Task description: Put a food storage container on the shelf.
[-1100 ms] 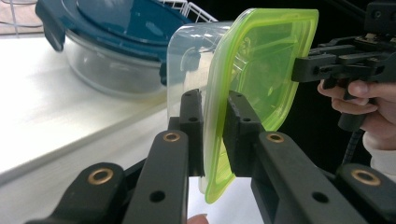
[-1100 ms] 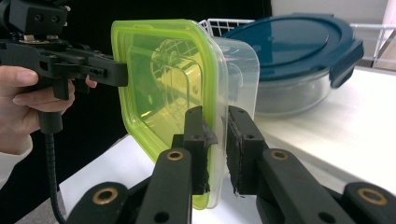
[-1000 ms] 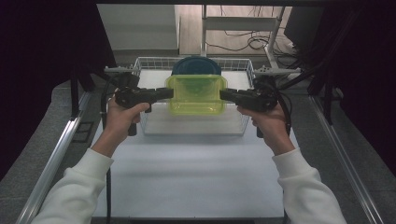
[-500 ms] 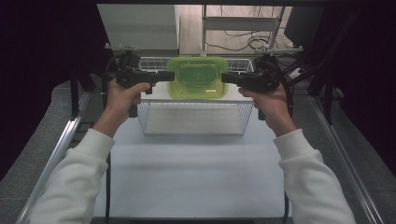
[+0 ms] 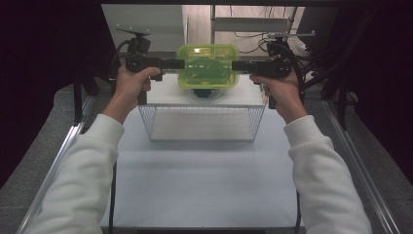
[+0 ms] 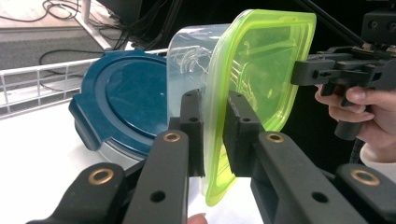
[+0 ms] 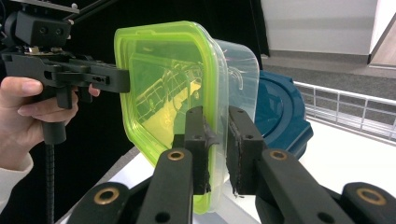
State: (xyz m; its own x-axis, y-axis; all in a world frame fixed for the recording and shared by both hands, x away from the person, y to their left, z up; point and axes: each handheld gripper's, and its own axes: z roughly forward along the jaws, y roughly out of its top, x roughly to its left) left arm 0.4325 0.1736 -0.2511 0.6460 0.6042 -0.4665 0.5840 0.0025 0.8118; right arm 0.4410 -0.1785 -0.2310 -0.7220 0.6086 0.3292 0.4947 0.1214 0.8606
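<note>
Job in hand: we judge that we are carrying a lidded plastic box out of the wire basket [image 5: 202,122], one gripper on each end.
Box: the clear box with the green lid [image 5: 208,66] hangs in the air above the far edge of the basket, roughly level, resting on nothing.
Left gripper: our left gripper [image 6: 211,126] is clamped on the box's rim, one jaw against the clear wall and one on the lid's lip, with no gap showing.
Right gripper: our right gripper [image 7: 215,140] pinches the opposite rim the same way, jaws nearly together with only the lid's edge and the wall between them.
Basket: it sits near the far edge of the white table [image 5: 204,190]; its near part holds nothing.
Other container: a round one with a dark blue lid [image 6: 123,100] stands below and behind the box, near the basket's far rail.
Done: the box is gripped at both ends and lifted off.
Left: we think it has yet to be carried somewhere, set down and let go.
</note>
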